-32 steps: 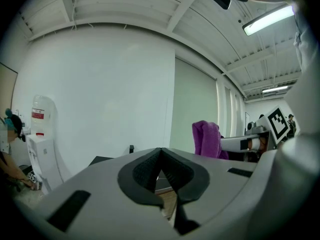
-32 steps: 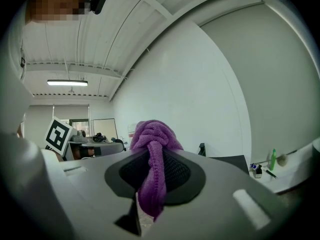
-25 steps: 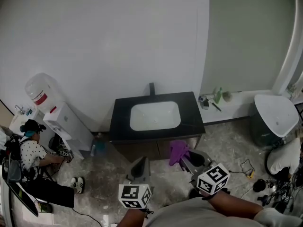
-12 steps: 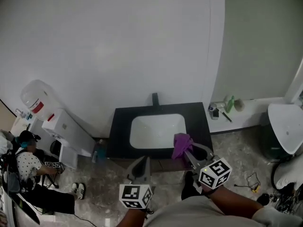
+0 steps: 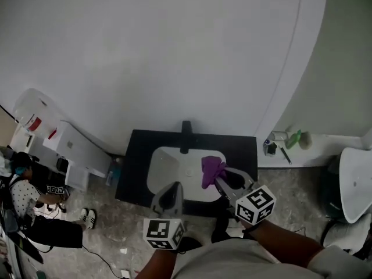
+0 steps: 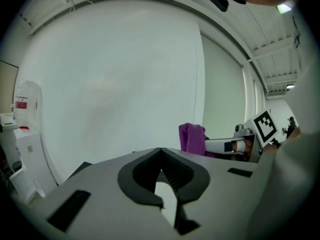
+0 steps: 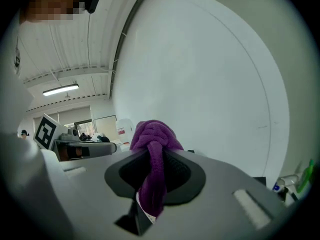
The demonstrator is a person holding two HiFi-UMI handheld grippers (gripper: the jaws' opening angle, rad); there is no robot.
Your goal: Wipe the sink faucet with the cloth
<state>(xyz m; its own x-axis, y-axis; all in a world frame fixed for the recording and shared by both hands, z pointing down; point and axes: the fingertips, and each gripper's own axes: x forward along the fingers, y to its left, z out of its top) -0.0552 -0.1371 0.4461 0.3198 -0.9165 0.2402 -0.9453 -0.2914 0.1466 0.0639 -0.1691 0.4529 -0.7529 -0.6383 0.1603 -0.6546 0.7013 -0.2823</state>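
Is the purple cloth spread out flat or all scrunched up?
Scrunched up. The purple cloth is a bunched wad pinched between the jaws of the right hand-held gripper, not laid flat.

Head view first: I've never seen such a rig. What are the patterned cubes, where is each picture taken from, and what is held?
There is no robot: a person holds a two-jaw gripper in each hand, and the patterned cubes are part of those grippers. The head view looks down from the person's head onto a black counter with a white sink and a dark faucet at its back. The two gripper views ride on the grippers and look along their jaws. The right gripper is shut on a purple cloth, over the sink. The left gripper is shut and empty.
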